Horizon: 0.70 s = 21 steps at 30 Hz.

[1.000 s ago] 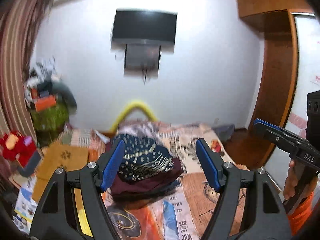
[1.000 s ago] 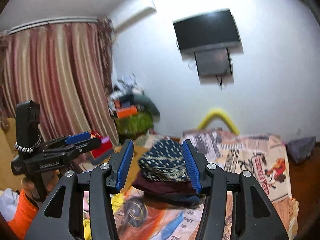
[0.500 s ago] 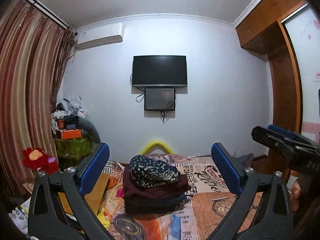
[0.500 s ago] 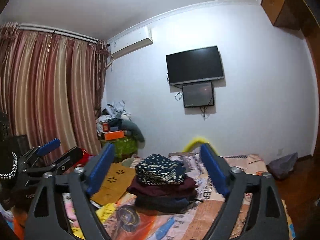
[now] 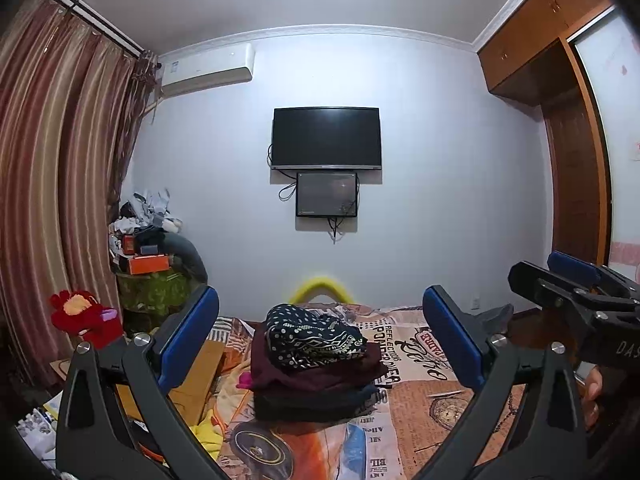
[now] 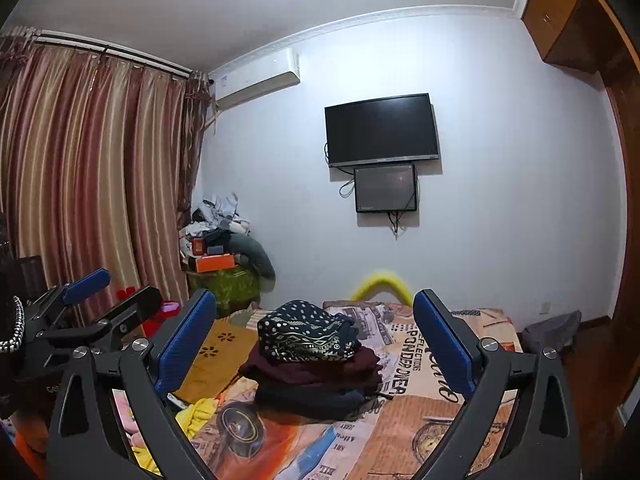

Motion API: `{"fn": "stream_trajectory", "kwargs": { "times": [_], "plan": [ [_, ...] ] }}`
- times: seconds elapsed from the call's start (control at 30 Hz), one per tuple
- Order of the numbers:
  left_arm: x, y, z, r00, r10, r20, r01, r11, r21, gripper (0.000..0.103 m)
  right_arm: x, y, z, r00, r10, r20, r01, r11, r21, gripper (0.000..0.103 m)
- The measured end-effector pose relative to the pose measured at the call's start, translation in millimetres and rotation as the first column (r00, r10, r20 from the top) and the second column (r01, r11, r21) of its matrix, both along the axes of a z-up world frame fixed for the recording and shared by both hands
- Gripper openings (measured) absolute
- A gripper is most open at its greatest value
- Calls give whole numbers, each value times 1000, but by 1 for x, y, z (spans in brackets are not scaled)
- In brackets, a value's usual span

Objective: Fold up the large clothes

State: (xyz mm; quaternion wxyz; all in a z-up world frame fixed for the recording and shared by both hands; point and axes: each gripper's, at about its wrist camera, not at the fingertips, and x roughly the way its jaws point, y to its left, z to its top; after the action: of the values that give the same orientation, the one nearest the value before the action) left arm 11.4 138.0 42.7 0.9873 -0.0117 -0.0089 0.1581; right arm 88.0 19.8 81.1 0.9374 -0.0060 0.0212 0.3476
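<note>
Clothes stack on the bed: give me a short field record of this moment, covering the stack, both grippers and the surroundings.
stack: three folded garments piled on the printed bedspread
top layer: dark patterned piece
middle layer: maroon garment
bottom layer: dark navy garment
left gripper: open, nothing between its fingers, jaws have just been opening
right gripper: open, nothing held, jaws have just been opening
contact with stack: none visible
wall: dark television above a smaller screen
left side: striped curtains
</note>
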Motion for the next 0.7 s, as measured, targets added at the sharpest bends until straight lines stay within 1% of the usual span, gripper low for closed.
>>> {"fn": "stream_trajectory", "kwargs": {
  "times": [0.2,0.7],
  "plan": [
    [1,3,-4,1000,-3,-7,3,1000,-6,103,-5,-7,-11,1000,-3,-8,3,1000,-3,98],
    [8,8,-10,1000,-7,-27,7,1000,-18,103,-7,-4,-10,1000,-7,-31,6,1000,-25,98]
  ]
}}
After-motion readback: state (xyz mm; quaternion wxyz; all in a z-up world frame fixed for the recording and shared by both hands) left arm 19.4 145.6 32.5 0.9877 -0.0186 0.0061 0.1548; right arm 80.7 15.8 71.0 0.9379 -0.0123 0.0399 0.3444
